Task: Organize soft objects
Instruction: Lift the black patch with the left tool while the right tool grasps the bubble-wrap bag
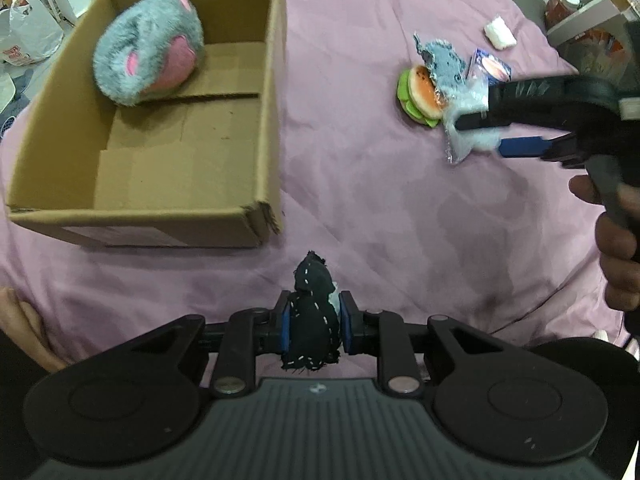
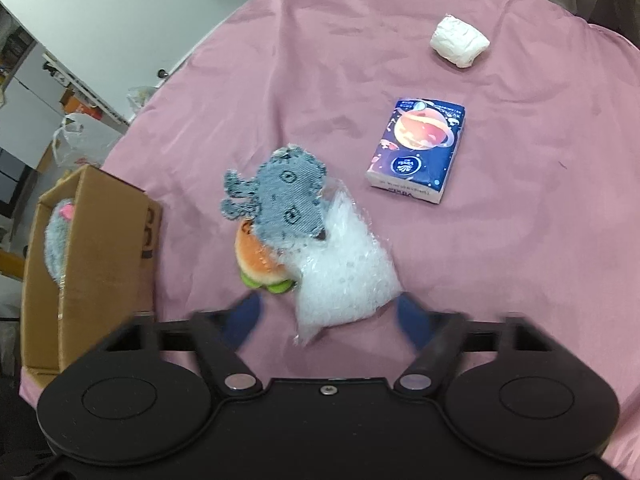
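My left gripper (image 1: 313, 320) is shut on a black stitched fabric toy (image 1: 312, 320), held above the pink cloth near the cardboard box (image 1: 264, 128). A grey and pink plush (image 1: 150, 46) lies in the box's far corner. My right gripper (image 2: 328, 320) is open, its blurred fingers on either side of a clear plastic bag (image 2: 344, 276). The bag lies against a grey denim toy (image 2: 286, 194) and a burger plush (image 2: 260, 260). In the left wrist view the right gripper (image 1: 486, 130) is at the bag (image 1: 466, 116) beside the burger (image 1: 420, 94).
A blue tissue pack (image 2: 418, 150) and a white wad (image 2: 460, 44) lie farther back on the pink cloth (image 2: 520, 220). The box (image 2: 80, 256) stands left of the right gripper. Plastic bags (image 1: 28, 28) and shelves stand beyond the table edge.
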